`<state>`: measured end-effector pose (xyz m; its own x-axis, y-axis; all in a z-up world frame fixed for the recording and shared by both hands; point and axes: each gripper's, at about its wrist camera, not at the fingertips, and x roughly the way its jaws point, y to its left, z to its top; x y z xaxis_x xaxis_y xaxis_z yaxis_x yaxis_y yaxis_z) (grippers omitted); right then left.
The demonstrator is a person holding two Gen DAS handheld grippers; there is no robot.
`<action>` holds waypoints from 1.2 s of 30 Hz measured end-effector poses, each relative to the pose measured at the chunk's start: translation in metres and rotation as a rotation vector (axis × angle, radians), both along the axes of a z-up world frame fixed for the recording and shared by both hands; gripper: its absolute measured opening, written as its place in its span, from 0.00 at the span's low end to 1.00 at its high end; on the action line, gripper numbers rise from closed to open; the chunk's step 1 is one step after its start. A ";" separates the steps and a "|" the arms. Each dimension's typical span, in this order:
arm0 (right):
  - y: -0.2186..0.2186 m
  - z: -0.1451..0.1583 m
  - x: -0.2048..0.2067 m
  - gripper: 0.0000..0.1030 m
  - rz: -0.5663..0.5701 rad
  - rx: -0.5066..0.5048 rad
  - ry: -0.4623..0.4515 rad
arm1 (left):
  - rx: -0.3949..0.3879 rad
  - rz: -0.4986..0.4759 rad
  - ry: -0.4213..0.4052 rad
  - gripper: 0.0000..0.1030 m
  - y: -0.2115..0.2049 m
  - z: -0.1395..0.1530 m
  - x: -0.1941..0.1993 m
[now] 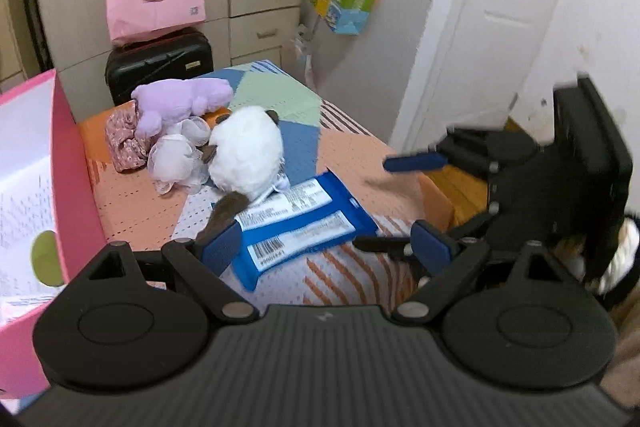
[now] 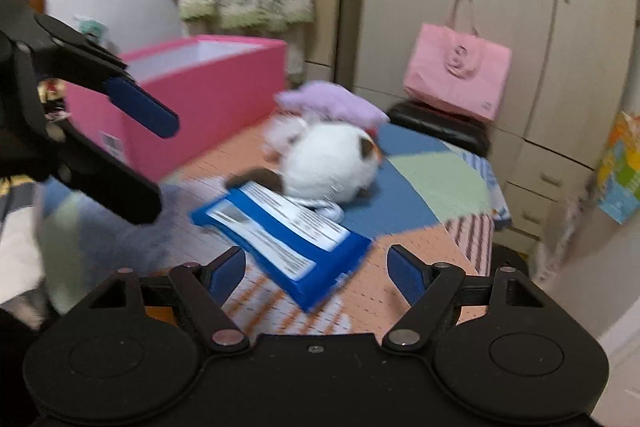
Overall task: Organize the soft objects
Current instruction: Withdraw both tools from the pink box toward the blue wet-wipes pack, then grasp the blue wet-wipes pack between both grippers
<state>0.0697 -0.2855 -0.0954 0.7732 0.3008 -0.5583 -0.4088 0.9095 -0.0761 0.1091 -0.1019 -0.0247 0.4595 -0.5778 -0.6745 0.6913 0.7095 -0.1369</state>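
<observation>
Soft things wait on the patchwork-covered table (image 1: 352,155): a flat blue plastic packet with white printed labels (image 1: 296,227) lies at the lower centre of the left wrist view, its upper left corner touching a round white plush toy with brown ears and tail (image 1: 246,151); behind that, toward the upper left, sit a white gauzy puff (image 1: 176,155), a lilac plush animal (image 1: 180,101) and a pink floral fabric piece (image 1: 124,139), all bunched together. The packet looks thin and floppy, the plush full and squashy. An open pink cardboard box (image 2: 200,87) stands at the left of the right wrist view, near the pile, apparently empty as far as shows. Nothing appears sorted yet, so the step in hand seems to be the first pick. The left gripper (image 1: 328,247) is spread wide and holds nothing, framing the packet; the right gripper (image 2: 316,267) is likewise wide and empty, just short of the packet's near corner. Next comes lowering over one item, closing gently, then carrying it to the box.
</observation>
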 end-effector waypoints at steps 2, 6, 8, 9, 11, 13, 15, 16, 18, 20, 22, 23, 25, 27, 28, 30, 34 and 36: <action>-0.001 -0.010 0.005 0.80 -0.009 -0.001 0.004 | -0.012 0.033 -0.006 0.89 -0.001 -0.008 0.007; -0.001 -0.024 0.010 0.80 -0.014 0.021 -0.014 | -0.012 0.099 -0.005 0.89 -0.002 -0.024 0.017; 0.000 -0.029 0.010 0.80 -0.008 0.040 -0.033 | -0.015 0.131 0.010 0.89 -0.001 -0.031 0.022; 0.001 -0.031 0.009 0.80 -0.004 0.048 -0.046 | -0.017 0.151 0.018 0.89 -0.001 -0.035 0.024; 0.003 -0.034 0.008 0.80 -0.002 0.057 -0.078 | 0.009 0.207 -0.007 0.88 -0.001 -0.042 0.025; 0.004 -0.037 0.008 0.80 -0.029 0.069 -0.098 | 0.045 0.225 -0.048 0.88 -0.005 -0.048 0.022; 0.003 -0.039 0.009 0.80 -0.067 0.092 -0.115 | 0.044 0.228 -0.044 0.88 -0.005 -0.053 0.022; 0.004 -0.040 0.008 0.80 -0.077 0.095 -0.127 | 0.033 0.231 -0.028 0.88 -0.004 -0.056 0.023; 0.007 -0.044 0.006 0.80 -0.075 0.087 -0.145 | 0.012 0.245 0.016 0.87 -0.002 -0.061 0.025; 0.011 -0.048 0.005 0.80 -0.063 0.067 -0.148 | -0.023 0.269 0.061 0.86 0.003 -0.065 0.030; 0.014 -0.051 0.005 0.80 -0.058 0.055 -0.151 | -0.044 0.294 0.087 0.86 0.007 -0.069 0.033; 0.014 -0.052 0.006 0.80 -0.058 0.056 -0.152 | -0.054 0.308 0.091 0.85 0.009 -0.070 0.033; 0.013 -0.053 0.006 0.80 -0.054 0.074 -0.154 | -0.071 0.326 0.075 0.82 0.012 -0.071 0.034; 0.010 -0.055 0.008 0.80 -0.057 0.110 -0.144 | -0.081 0.339 0.037 0.80 0.013 -0.070 0.033; 0.008 -0.055 0.010 0.80 -0.065 0.133 -0.136 | -0.083 0.335 0.018 0.79 0.013 -0.070 0.032; 0.005 -0.056 0.011 0.80 -0.065 0.169 -0.132 | -0.093 0.312 0.024 0.73 0.012 -0.072 0.032; 0.012 -0.059 0.012 0.86 -0.055 0.131 -0.139 | -0.157 0.305 0.090 0.56 0.012 -0.078 0.036; 0.017 -0.060 0.012 0.88 -0.065 0.107 -0.154 | -0.150 0.321 0.082 0.55 0.009 -0.079 0.035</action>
<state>0.0820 -0.2689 -0.1556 0.8665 0.2990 -0.3997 -0.3402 0.9397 -0.0347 0.1442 -0.0925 -0.1034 0.5814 -0.5081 -0.6354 0.4186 0.8565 -0.3019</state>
